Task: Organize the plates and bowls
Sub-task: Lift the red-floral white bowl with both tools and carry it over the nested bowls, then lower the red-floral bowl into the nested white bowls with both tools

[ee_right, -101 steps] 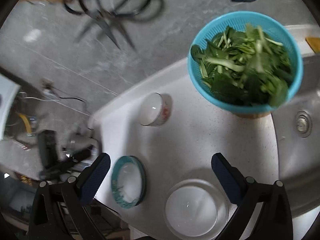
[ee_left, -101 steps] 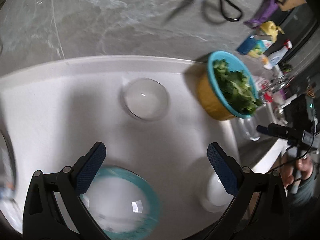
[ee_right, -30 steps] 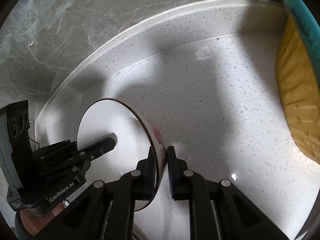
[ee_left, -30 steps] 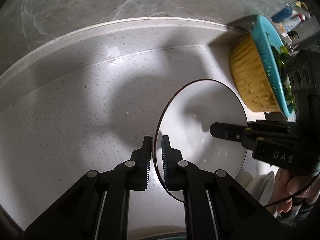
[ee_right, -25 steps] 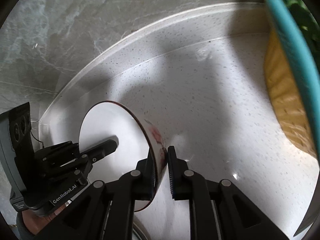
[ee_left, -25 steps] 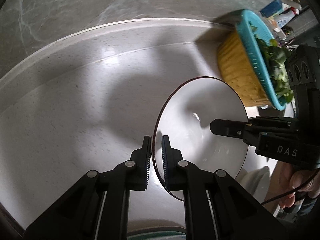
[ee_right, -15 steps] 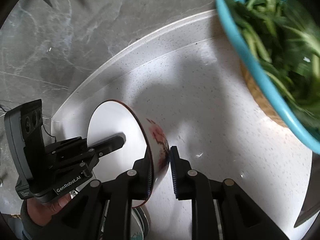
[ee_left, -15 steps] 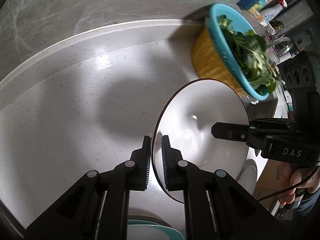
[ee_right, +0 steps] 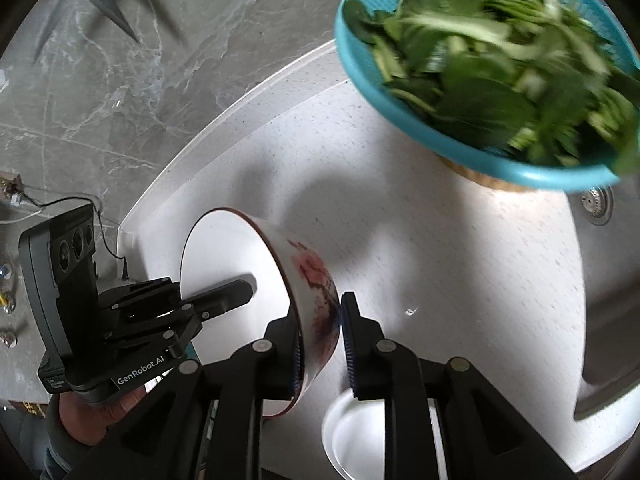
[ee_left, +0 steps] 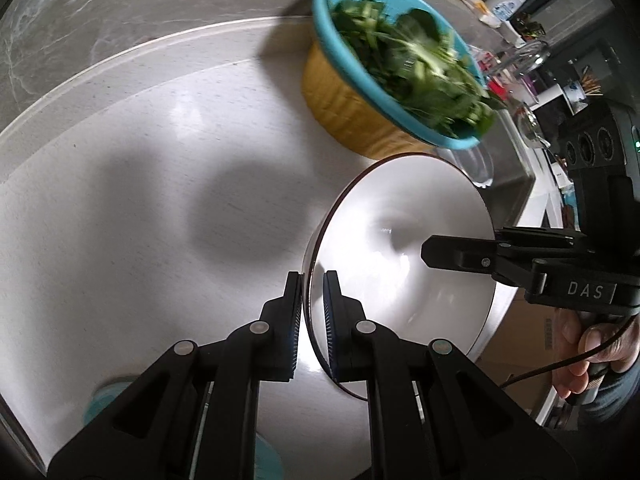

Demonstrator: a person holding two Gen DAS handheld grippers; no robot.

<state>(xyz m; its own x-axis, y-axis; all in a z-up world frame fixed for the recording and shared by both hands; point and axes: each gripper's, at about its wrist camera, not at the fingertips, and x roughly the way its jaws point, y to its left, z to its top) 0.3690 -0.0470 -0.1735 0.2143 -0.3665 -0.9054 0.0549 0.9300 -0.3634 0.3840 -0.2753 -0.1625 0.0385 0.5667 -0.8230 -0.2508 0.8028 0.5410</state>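
i've got the white bowl (ee_left: 400,264) up above the counter (ee_left: 120,200), my left gripper (ee_left: 311,312) pinching one side of its rim, my right gripper (ee_right: 320,328) clamped across the opposite wall with the red pattern.

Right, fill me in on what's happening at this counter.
A person is carrying a white bowl with a red pattern, gripped on opposite sides of its rim by the left hand-held gripper and the right hand-held gripper. It is tilted above the white counter, near a blue colander of greens. Another white bowl sits below.
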